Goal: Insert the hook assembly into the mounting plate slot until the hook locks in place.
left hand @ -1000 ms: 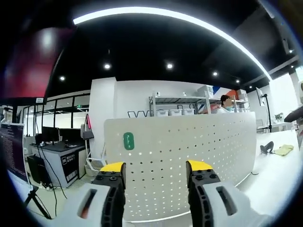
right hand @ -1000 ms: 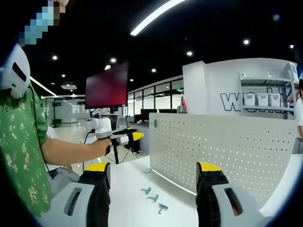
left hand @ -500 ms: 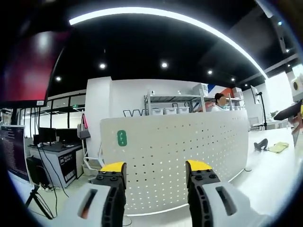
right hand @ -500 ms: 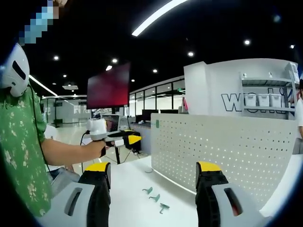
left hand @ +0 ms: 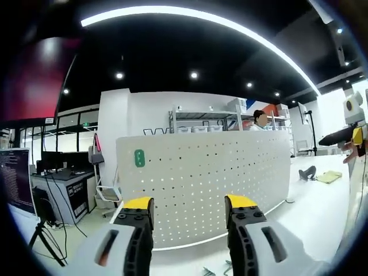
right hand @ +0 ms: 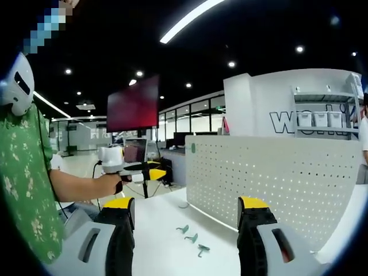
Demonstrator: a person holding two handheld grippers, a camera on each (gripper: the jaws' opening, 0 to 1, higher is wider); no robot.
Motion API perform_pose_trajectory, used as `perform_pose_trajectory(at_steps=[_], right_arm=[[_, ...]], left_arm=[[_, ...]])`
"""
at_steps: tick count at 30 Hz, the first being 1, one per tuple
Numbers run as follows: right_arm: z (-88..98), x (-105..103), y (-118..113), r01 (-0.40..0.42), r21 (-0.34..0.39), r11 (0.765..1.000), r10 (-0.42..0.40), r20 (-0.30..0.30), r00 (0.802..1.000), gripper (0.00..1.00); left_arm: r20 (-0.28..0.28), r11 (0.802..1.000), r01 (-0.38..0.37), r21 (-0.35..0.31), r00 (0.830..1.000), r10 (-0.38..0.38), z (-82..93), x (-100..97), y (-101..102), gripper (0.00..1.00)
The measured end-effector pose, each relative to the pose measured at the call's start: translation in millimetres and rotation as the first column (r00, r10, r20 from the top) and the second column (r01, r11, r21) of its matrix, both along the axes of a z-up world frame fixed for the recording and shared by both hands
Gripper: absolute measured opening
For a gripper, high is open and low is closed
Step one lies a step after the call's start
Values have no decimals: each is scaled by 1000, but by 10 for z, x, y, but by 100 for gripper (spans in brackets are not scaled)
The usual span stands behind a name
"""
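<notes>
The white perforated mounting plate [left hand: 201, 178] stands upright on the white table, with a small green tag [left hand: 139, 158] fixed near its top left corner. My left gripper [left hand: 188, 202] is open and empty, facing the plate from a short way back. In the right gripper view the plate [right hand: 276, 184] runs off to the right, and three small green hooks [right hand: 191, 237] lie on the table in front of it. My right gripper [right hand: 186, 202] is open above the table, short of the hooks. A hand holds the left gripper [right hand: 150, 171] at the left; the right gripper [left hand: 345, 137] shows at the far right edge.
A person in a green patterned shirt [right hand: 26, 190] fills the left side. A bystander stands by shelving [left hand: 207, 123] behind the plate. Small items [left hand: 315, 174] lie far right on the table [right hand: 161, 241]. A desk with monitors [left hand: 52, 172] stands at left.
The left gripper has drawn back and swung left, so the plate looks smaller and farther in its view. In the right gripper view it has moved left. The hooks have not moved.
</notes>
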State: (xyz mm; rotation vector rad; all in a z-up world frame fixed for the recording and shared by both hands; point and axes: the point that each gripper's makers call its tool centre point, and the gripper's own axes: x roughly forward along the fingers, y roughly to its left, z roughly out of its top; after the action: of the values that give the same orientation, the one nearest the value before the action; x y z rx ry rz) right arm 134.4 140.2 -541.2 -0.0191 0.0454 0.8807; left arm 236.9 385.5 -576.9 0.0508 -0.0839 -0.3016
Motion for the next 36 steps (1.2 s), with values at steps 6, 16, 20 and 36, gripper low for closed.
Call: perform_pose_trajectory(at_steps=[6, 16, 20, 36], right_arm=[[-43, -21, 11, -4, 1, 1000, 4, -7, 1000, 74], [-185, -39, 32, -10, -2, 1000, 10, -35, 999, 74], [-244, -37, 39, -11, -3, 1000, 11, -47, 999, 74], [-564, 37, -61, -7, -28, 1000, 4, -111, 994, 72]], left_arm=[[-22, 999, 33, 0, 999, -33, -59, -135, -76, 52], [-99, 997, 78, 31, 992, -74, -284, -356, -165, 51], [-127, 995, 92, 22, 988, -89, -343, -426, -204, 51], [-203, 987, 154, 50, 969, -141, -604, -675, -390, 49]])
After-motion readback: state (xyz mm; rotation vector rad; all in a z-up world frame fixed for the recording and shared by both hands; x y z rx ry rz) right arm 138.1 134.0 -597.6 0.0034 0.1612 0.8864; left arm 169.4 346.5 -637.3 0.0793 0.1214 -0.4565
